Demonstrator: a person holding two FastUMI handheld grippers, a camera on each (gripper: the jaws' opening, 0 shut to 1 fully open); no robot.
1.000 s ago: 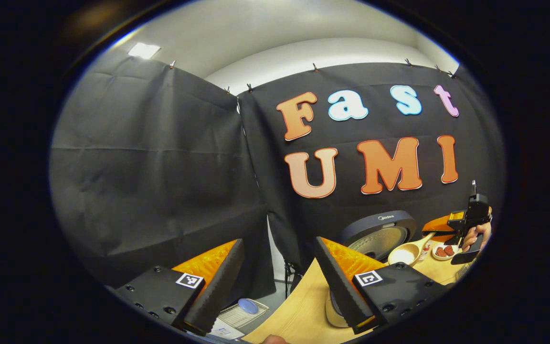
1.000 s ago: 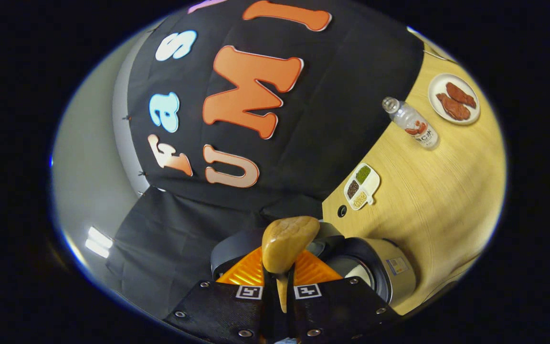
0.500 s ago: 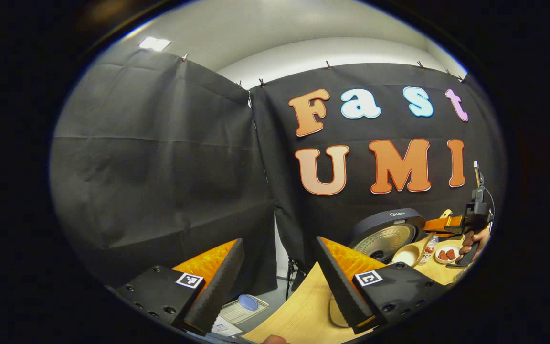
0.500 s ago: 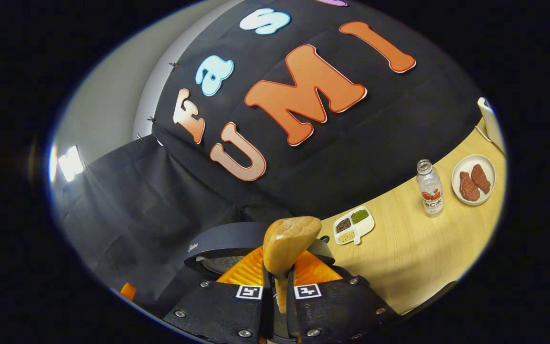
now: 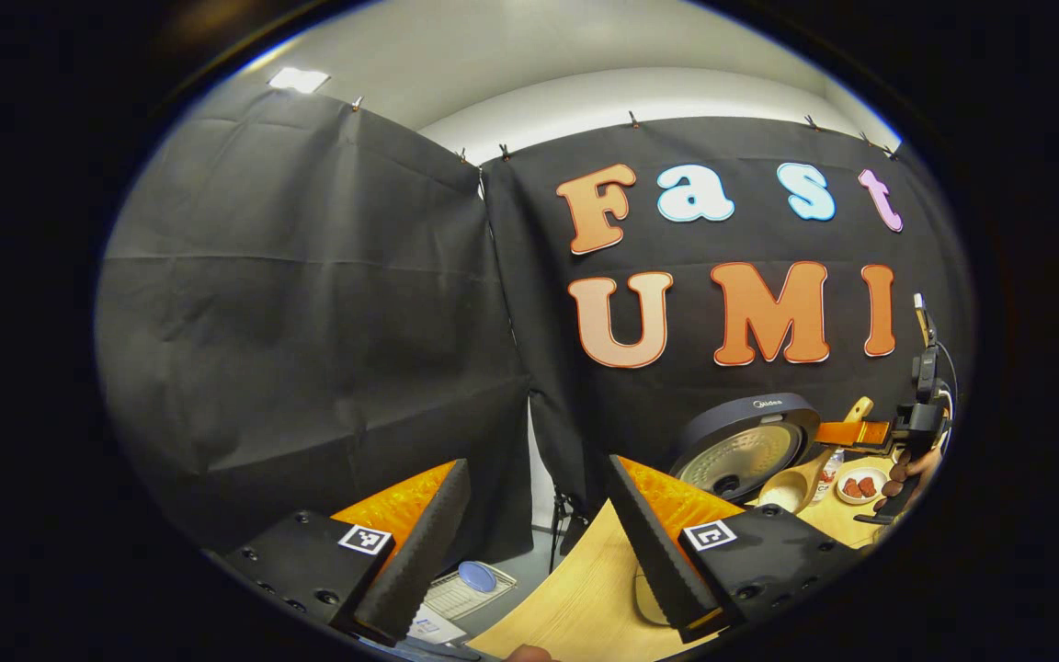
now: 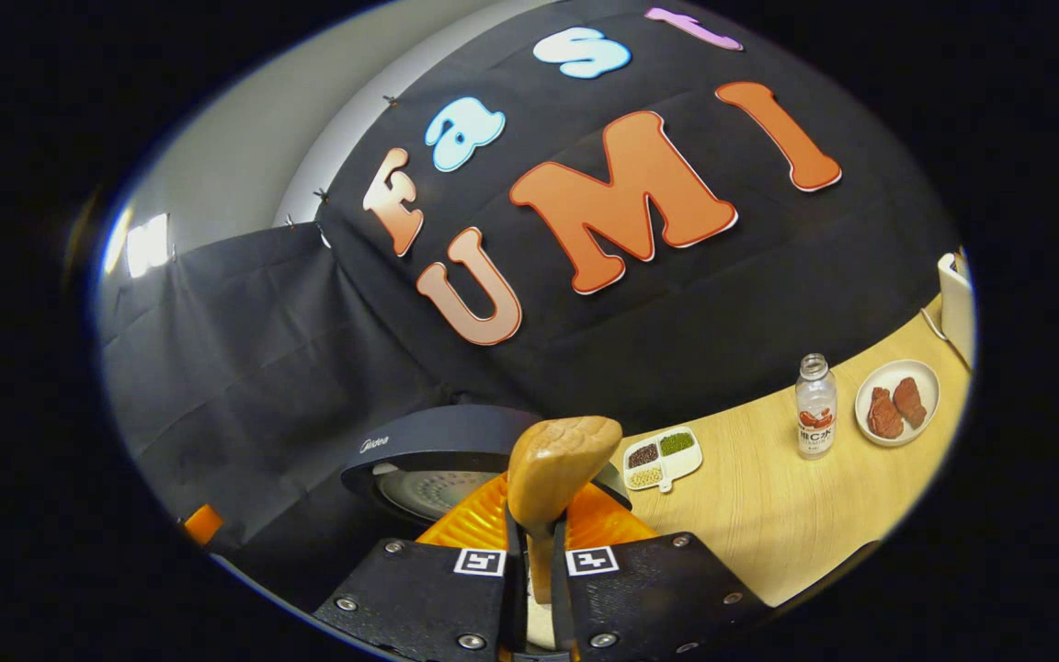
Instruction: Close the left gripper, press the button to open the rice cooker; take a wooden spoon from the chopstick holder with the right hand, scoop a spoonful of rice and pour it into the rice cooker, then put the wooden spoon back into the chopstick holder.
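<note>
Bottle [image 6: 814, 418] between plate [image 6: 897, 402] and, seemingly, tray [image 6: 664, 457].

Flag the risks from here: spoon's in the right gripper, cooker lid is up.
1. The right gripper pinches the wooden spoon by its narrow handle with the bowl well clear of the fingers, so it may pivot or slip.
2. The raised lid of the rice cooker sits right beside the spoon's bowl and could get knocked.
3. The bottle stands upright on the table nearby; a wide swing could topple it.

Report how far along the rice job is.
Done: cooker lid is up. In hand: right gripper clamps the spoon near the cooker. Whether rice is in the bowl, I cannot tell. Left: return the spoon to its holder. Left gripper idles open.
</note>
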